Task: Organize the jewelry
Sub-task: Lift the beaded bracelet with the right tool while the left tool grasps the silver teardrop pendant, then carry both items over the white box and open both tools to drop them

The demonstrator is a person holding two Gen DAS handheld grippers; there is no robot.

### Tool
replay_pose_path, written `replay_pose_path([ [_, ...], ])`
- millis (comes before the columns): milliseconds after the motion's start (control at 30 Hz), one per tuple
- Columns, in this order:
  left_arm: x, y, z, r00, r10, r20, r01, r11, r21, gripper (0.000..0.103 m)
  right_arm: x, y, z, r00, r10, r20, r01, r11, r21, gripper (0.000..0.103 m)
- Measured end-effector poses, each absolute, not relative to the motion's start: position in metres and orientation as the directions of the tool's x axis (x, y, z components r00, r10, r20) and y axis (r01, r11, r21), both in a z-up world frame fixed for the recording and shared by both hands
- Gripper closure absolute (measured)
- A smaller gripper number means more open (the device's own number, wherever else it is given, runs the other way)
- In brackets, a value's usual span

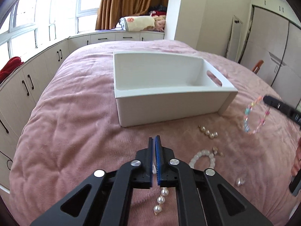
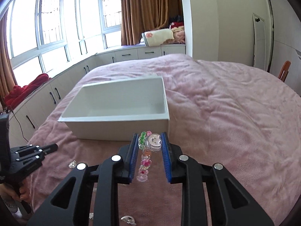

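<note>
1. Bin (image 1: 169,94): white, open-topped, slot handle in its right end wall; stands on the pink bedspread (image 1: 75,131). The interior that shows holds nothing, so by that reckoning no piece is stored yet

2. Left gripper (image 1: 154,141): jaws nearly together, a pearl drop (image 1: 161,199) pinched between the blue pads well back from the tips and hanging beneath; hangs short of the bin's near wall

3. Right gripper (image 2: 150,141): jaws part open, a coloured bead bracelet (image 2: 145,156) with a smiling white charm caught between the pads and dangling (in the left view it swings free of the bedspread, blurred); near the bin's front right corner

4. Left to store, on the bedspread right of the left gripper:
   - pearl strand (image 1: 208,132), close to the bin's near wall
   - clear bead bracelet (image 1: 203,159)
   - gold piece (image 1: 218,151), just beside it
   - pearl pair (image 1: 239,181), nearer the person
   - several small clear or silver bits in the right view, too small to name

5. Progress, as judged: early; two pieces in hand, none delivered, at least four loose

6. Room: bin mouth wide and unobstructed from above; both loads hang below the pads and would need to clear the near rim; bedspread open left and right of the bin; the two grippers stand well apart
</note>
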State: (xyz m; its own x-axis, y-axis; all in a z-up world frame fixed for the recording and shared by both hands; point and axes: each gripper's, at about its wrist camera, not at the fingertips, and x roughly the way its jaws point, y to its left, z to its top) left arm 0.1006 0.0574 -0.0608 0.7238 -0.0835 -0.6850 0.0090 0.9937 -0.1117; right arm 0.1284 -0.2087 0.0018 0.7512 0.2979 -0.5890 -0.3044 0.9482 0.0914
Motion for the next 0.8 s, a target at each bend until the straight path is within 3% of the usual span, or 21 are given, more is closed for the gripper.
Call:
replay_pose_path([
  [67,0.099,0.051,-0.071,0.718,-0.08,-0.691,0.025,0.996,-0.089,0.062,0.122,-0.206,0.008,0.757,0.304,-0.579,-0.31,0.946,0.091,0.078],
  [200,0.119,0.047,-0.109,0.637,-0.09,-0.766,0.049,0.996,-0.076,0.063,0.114,-0.202,0.015,0.755,0.316,-0.575,-0.322,0.942,0.095,0.078],
  [300,0.127,0.048,-0.126,0.593,-0.087,-0.801,0.026,0.996,-0.089,0.08,0.11,-0.198,0.017,0.752,0.317,-0.578,-0.329,0.94,0.087,0.078],
  [567,0.116,0.057,-0.123,0.609,-0.137,-0.781,0.026,0.988,-0.153,0.08,0.117,-0.189,0.009,0.738,0.339,-0.583,-0.347,0.932,0.104,0.078],
  [800,0.121,0.057,-0.072,0.675,-0.163,-0.719,0.064,0.984,-0.163,0.08,0.136,-0.176,0.017,0.736,0.377,-0.563,-0.387,0.916,0.106,0.078],
])
